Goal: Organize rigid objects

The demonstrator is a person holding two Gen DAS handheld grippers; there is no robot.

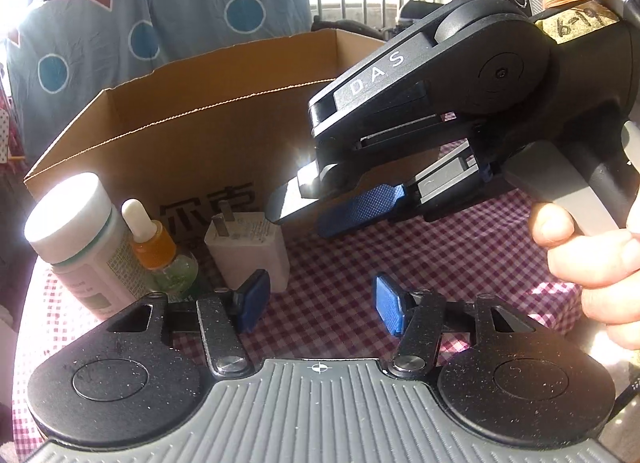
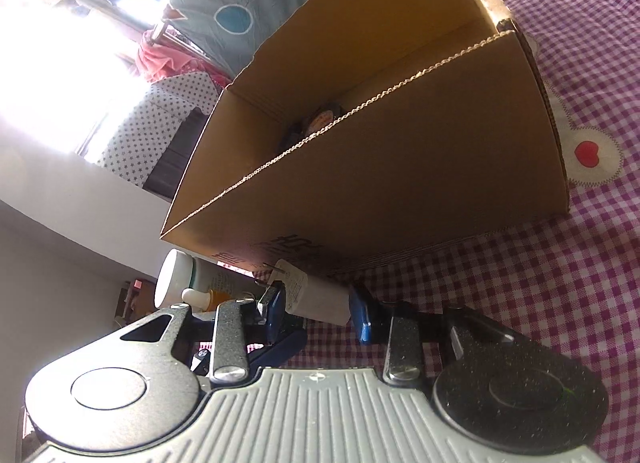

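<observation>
Charger first: it stands prongs-up on the checked cloth, just in front of the box, with the dropper bottle right beside it and the white-capped bottle next along.

My right tongs are lined up on it. Through their own camera the charger sits framed between the blue pads. From the left camera, though, the tips hang just above and beside its top corner, not around it. So I read those jaws as partly open with nothing gripped. Whether a pad is brushing the casing, I can't tell.

Left tongs are low over the cloth, jaws about half open and empty, left pad just in front of the charger.

Now the risks. The charger is tall on a small base. If one pad lands before the other, I expect it to tip into the dropper bottle, and that could knock the pair over. Smooth plastic held near a corner could also twist out on the lift. The box wall stands close behind, so a low carry may clip its rim. Something dark already lies in the box; I can't make it out.
</observation>
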